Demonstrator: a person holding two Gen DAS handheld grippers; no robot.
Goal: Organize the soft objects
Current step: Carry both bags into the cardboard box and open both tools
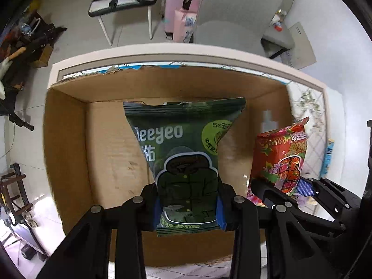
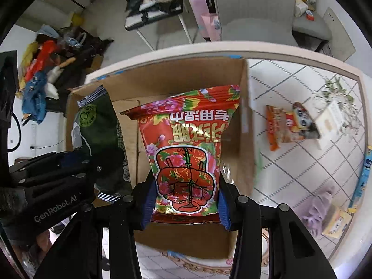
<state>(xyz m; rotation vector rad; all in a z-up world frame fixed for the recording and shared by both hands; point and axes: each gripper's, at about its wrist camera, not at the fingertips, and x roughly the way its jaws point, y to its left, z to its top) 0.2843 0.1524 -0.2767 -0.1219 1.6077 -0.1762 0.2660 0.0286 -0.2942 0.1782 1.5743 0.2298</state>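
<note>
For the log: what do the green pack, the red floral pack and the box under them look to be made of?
Green pack: likely printed plastic film, fairly matte, with a crimped top seal. Red floral pack: glossier film, probably foil-trimmed, judging by gold glints along its bottom edge. Box: plain brown cardboard, dull and scuffed, with torn blue tape on its rim.

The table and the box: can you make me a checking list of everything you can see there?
Surface: white table with a grid pattern; open cardboard box on it.
Job's things: green packet and red flowery packet, both held over the box; orange packet and purple soft item on the table.
Clutter: white carton and blue-edged item on the table.
Grippers: left gripper shut on the green packet; right gripper shut on the red flowery packet.
Cables: nothing seen on the table.
Surroundings: grey chair, pink suitcase, piled things on the floor.
</note>
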